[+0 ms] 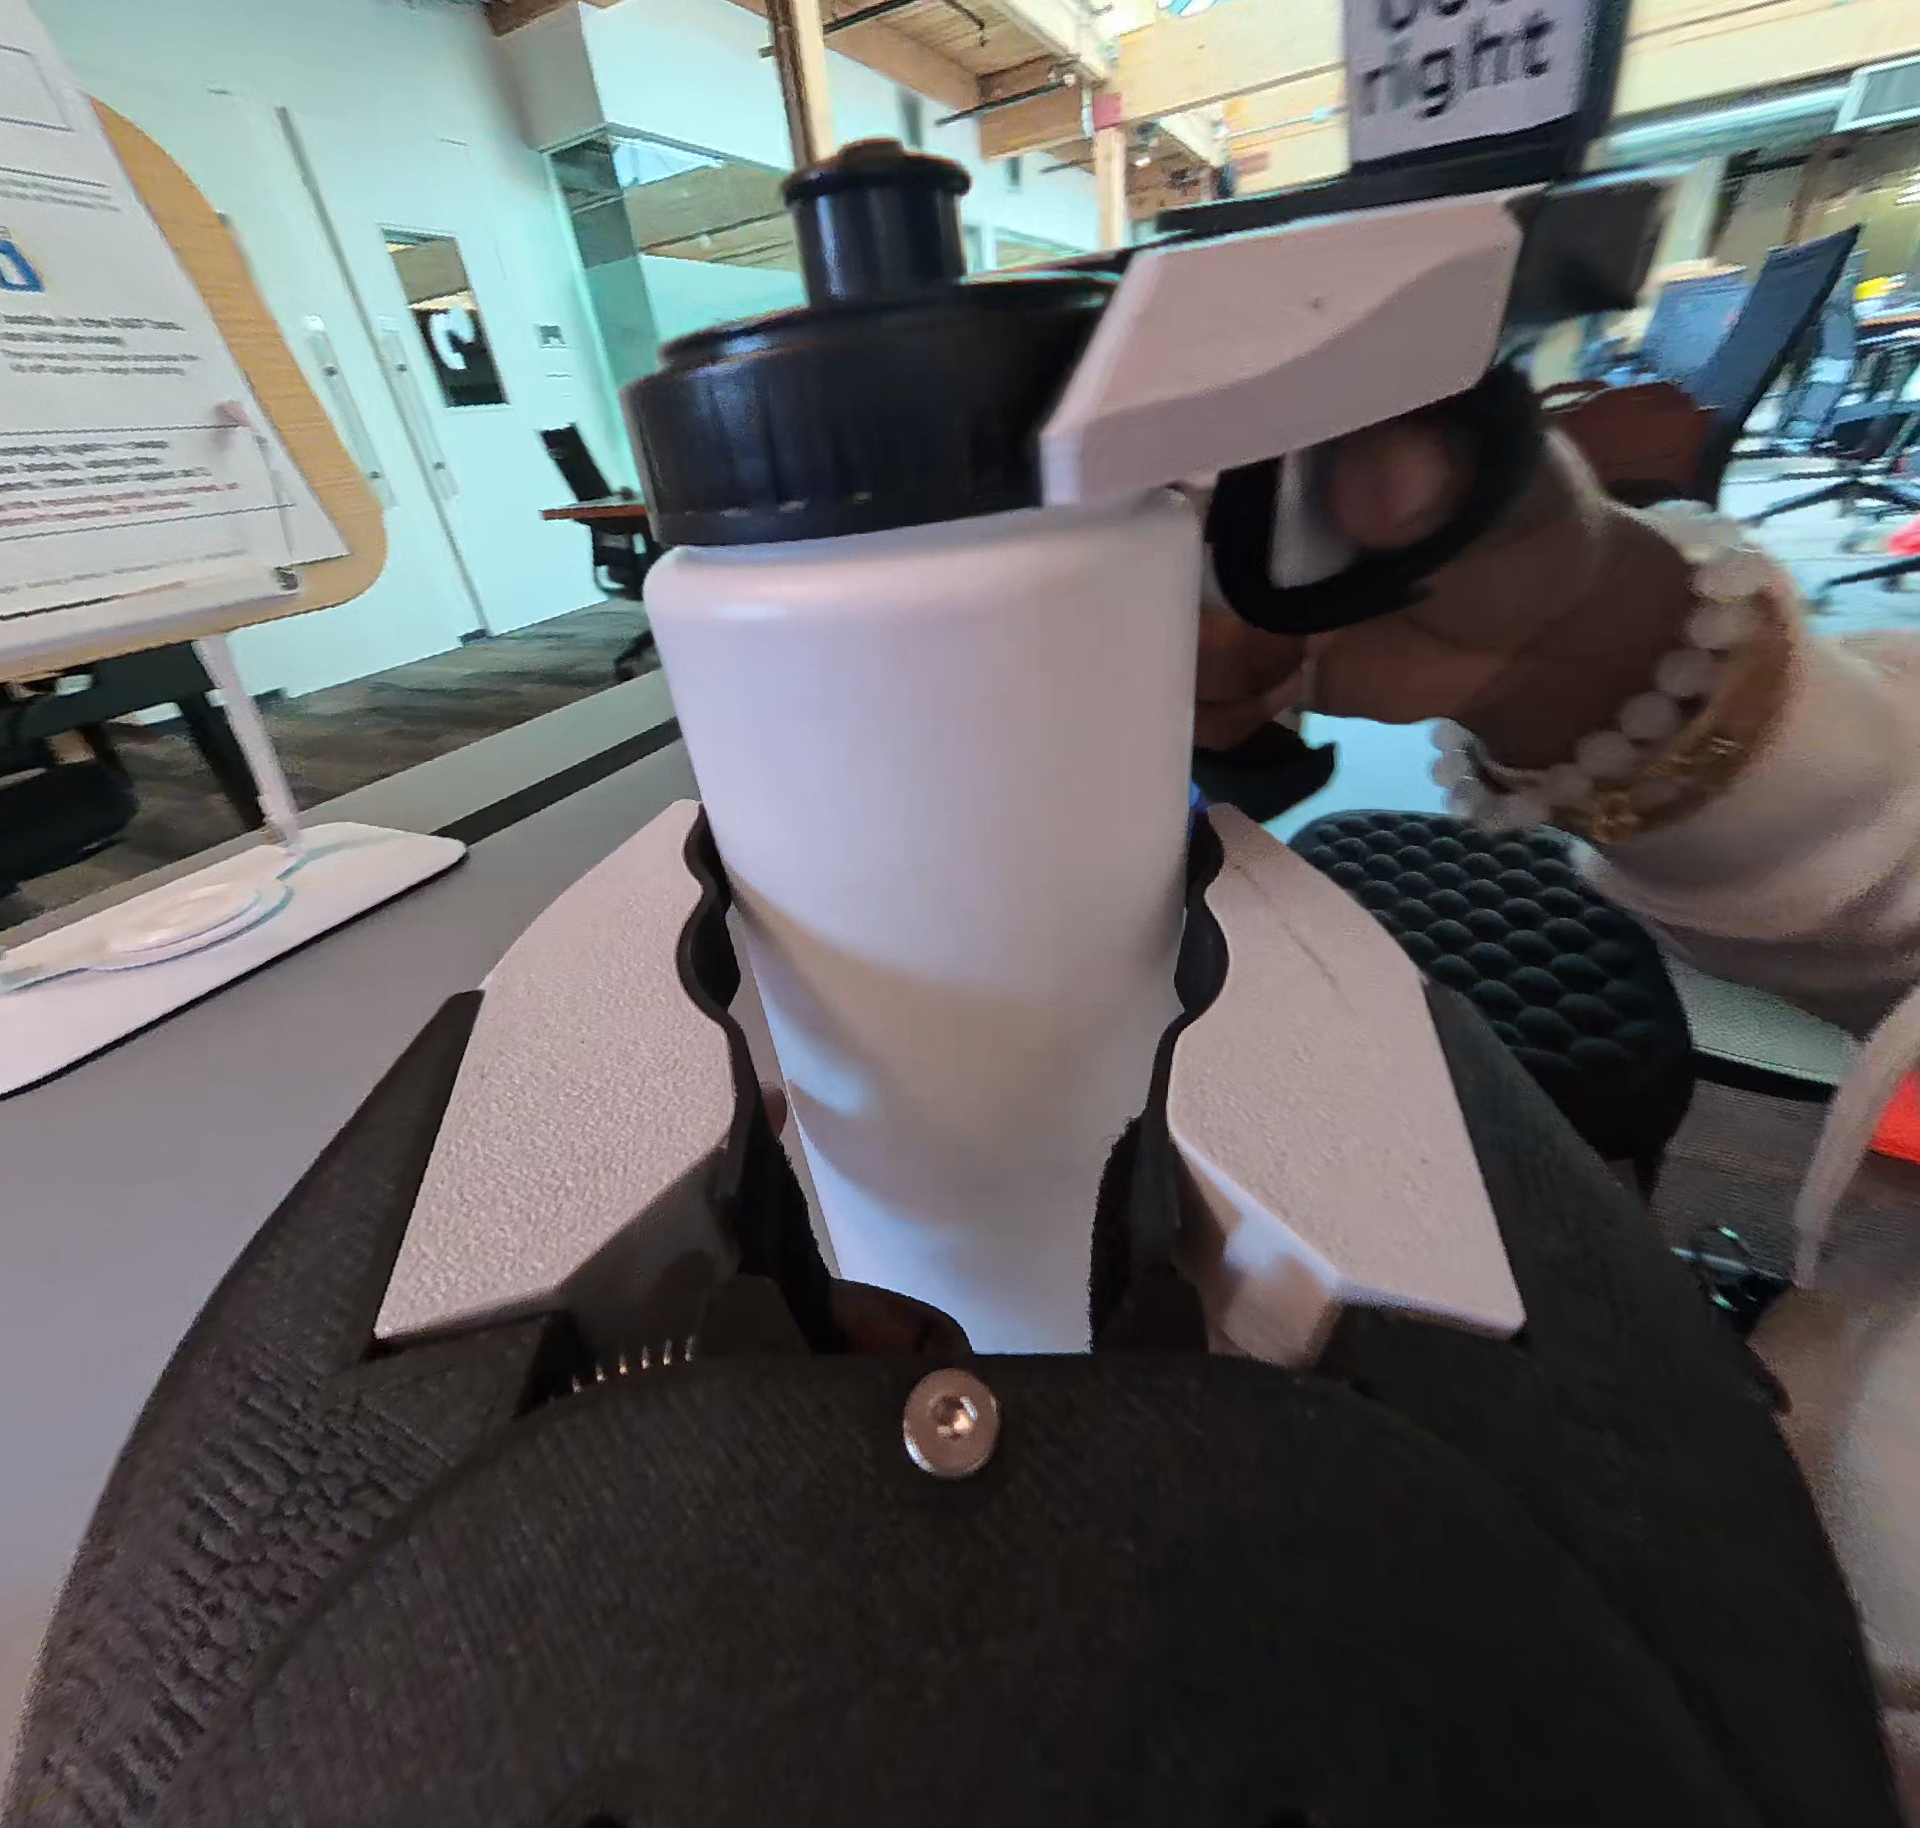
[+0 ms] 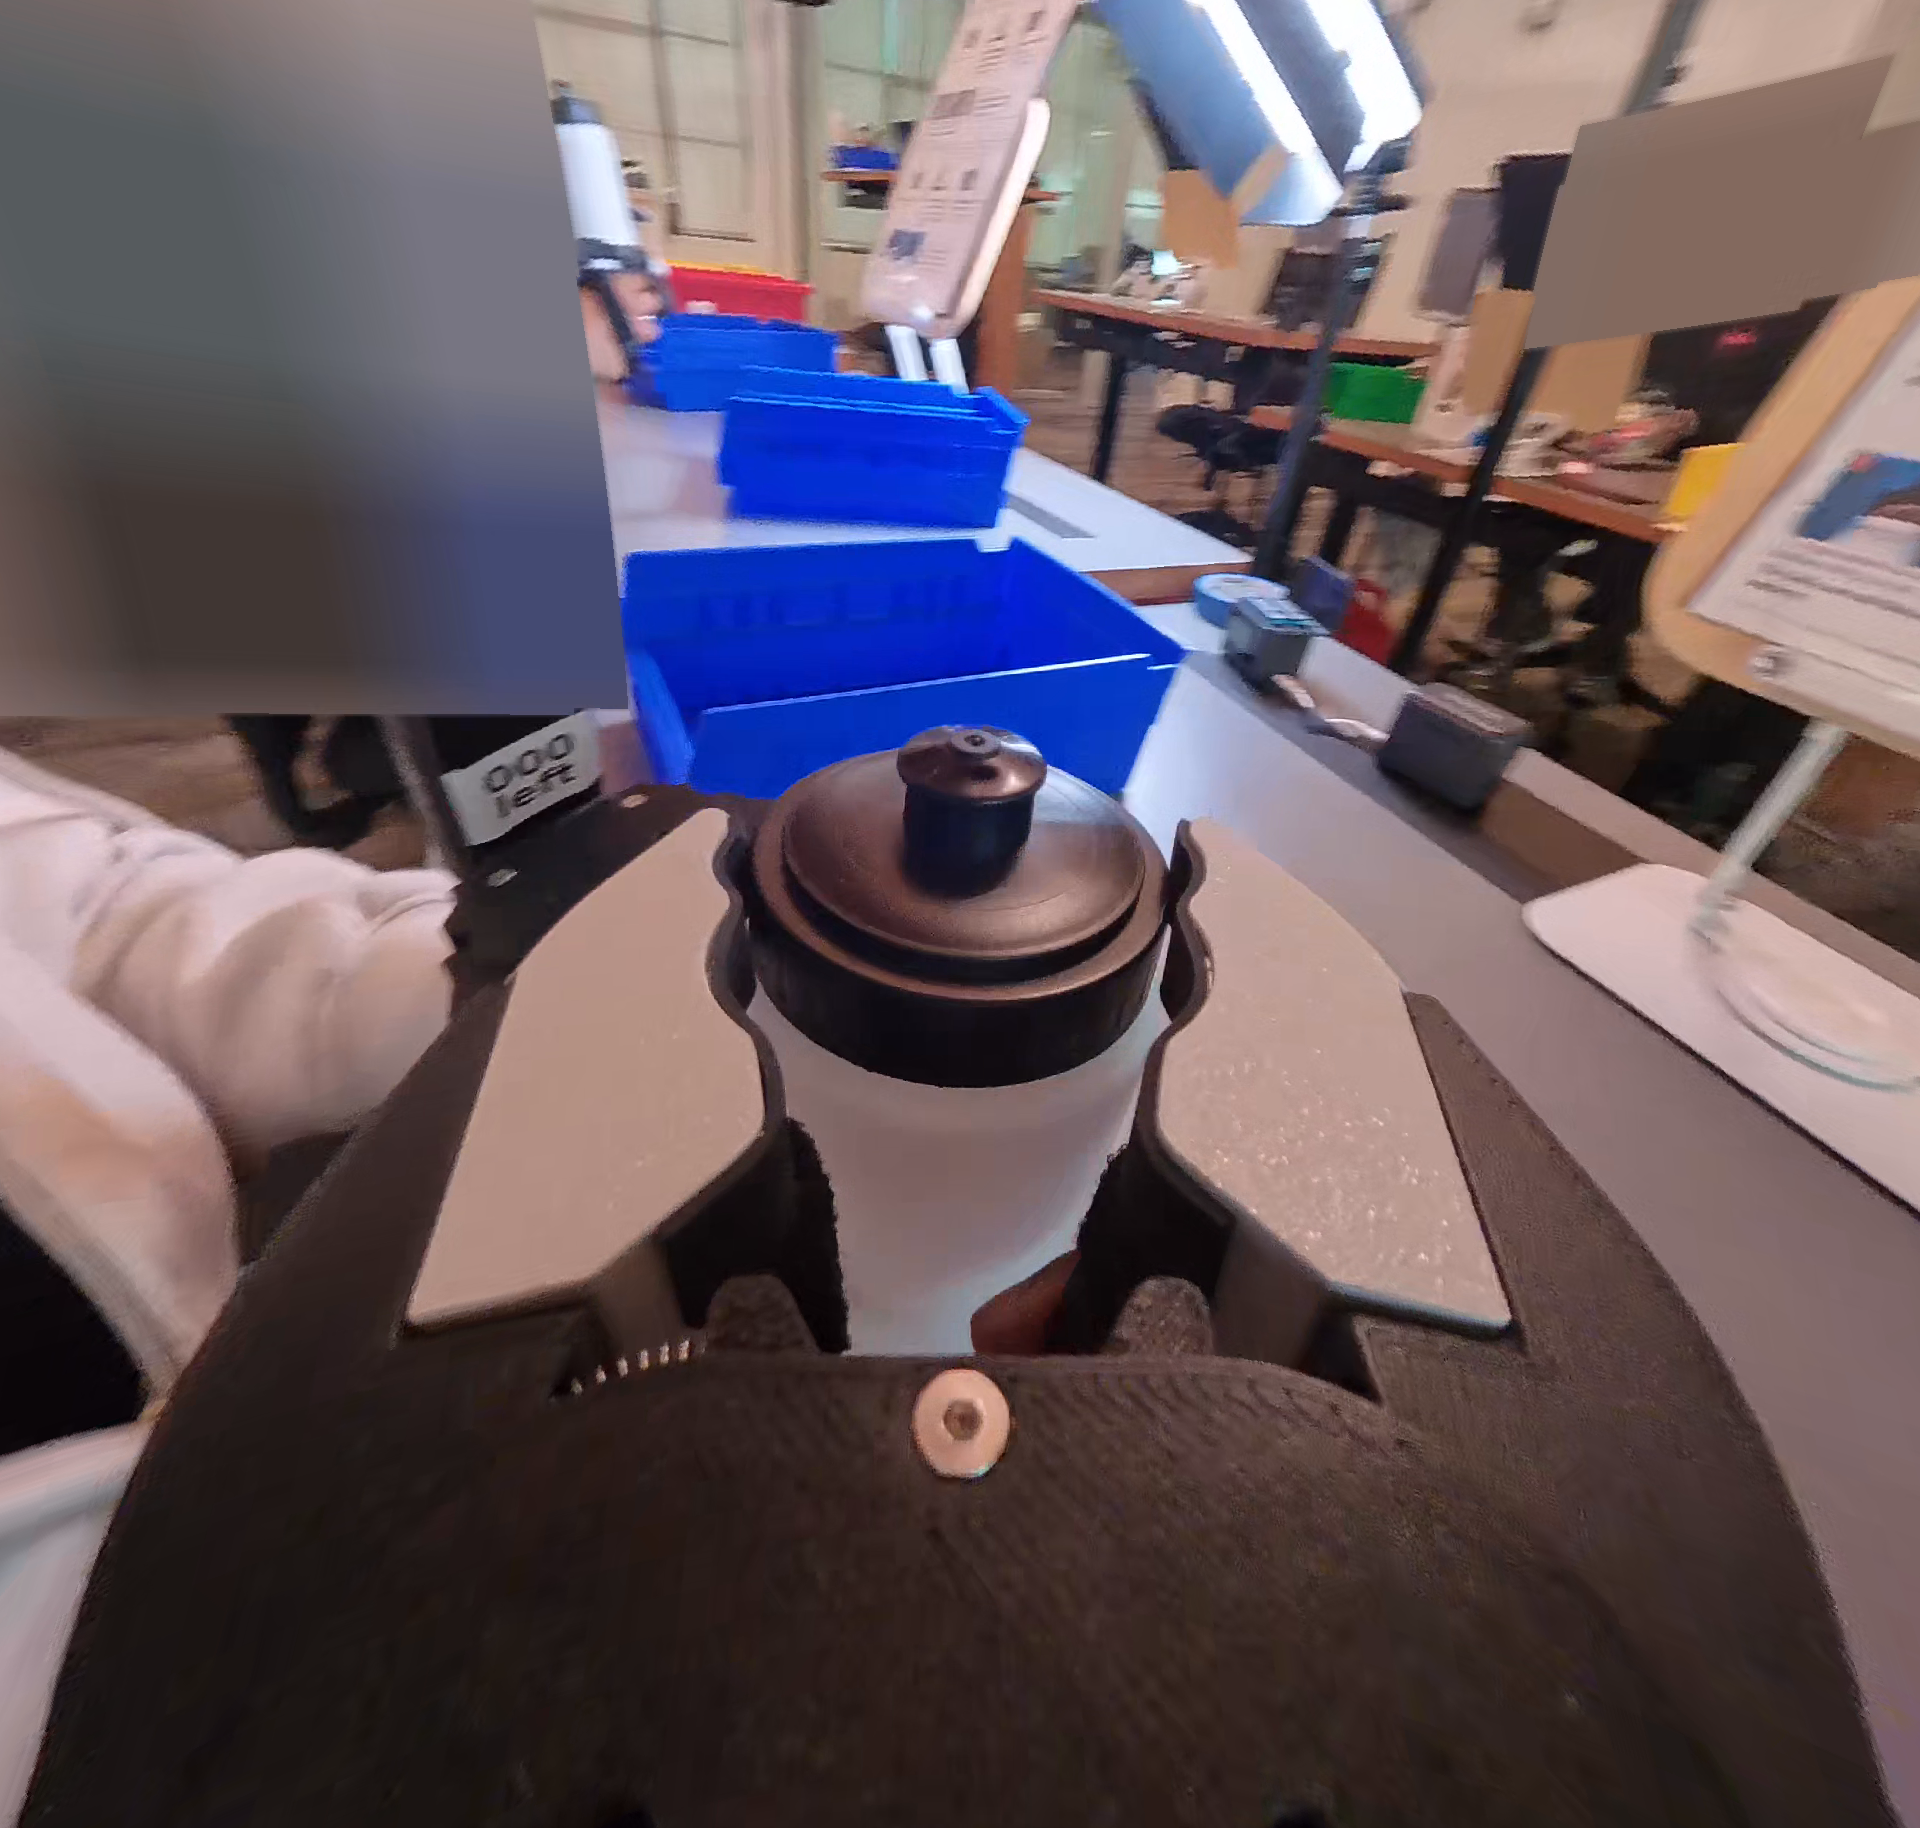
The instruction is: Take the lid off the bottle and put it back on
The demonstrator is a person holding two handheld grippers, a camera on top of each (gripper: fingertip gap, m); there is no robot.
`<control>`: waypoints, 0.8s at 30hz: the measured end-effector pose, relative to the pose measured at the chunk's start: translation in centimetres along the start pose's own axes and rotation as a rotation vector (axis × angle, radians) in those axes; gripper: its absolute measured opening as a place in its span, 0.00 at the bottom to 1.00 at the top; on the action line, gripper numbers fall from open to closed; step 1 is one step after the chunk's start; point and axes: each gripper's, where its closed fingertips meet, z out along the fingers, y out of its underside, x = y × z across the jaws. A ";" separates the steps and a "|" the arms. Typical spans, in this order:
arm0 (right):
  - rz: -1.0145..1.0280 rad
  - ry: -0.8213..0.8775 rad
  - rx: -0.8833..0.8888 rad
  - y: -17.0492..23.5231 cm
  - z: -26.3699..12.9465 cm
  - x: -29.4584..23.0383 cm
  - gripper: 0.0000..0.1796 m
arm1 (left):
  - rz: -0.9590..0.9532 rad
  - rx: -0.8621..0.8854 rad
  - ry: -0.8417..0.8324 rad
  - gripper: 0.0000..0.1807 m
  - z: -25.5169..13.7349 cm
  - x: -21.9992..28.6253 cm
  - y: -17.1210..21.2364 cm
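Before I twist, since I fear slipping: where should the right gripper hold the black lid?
On the lid's ribbed outer rim, fingers closing from opposite sides, level with it, as the right gripper sits now. The rim is wide, round and ridged; the spout on top is narrow. The left gripper clamps the white bottle lower down.

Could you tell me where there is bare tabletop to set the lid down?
Bare grey table lies between the blue bin and the white stand base. Around the bottle both grippers crowd.

Bottle [image 1: 925, 791] base hidden behind gripper [image 1: 951, 947]
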 end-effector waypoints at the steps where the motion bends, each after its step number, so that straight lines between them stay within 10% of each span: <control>1: -0.004 -0.066 -0.001 0.0 0.0 -0.3 0.43 | -0.008 0.007 0.029 0.47 -0.1 0.2 -0.1; 13: 0.052 -0.828 0.147 -0.5 -2.0 -3.8 0.43 | -0.036 0.056 0.241 0.47 -0.8 2.6 -0.4; 24: 0.098 -0.021 0.023 -0.2 0.2 -0.7 0.49 | 0.044 0.049 -0.032 0.47 -0.1 -0.3 -0.2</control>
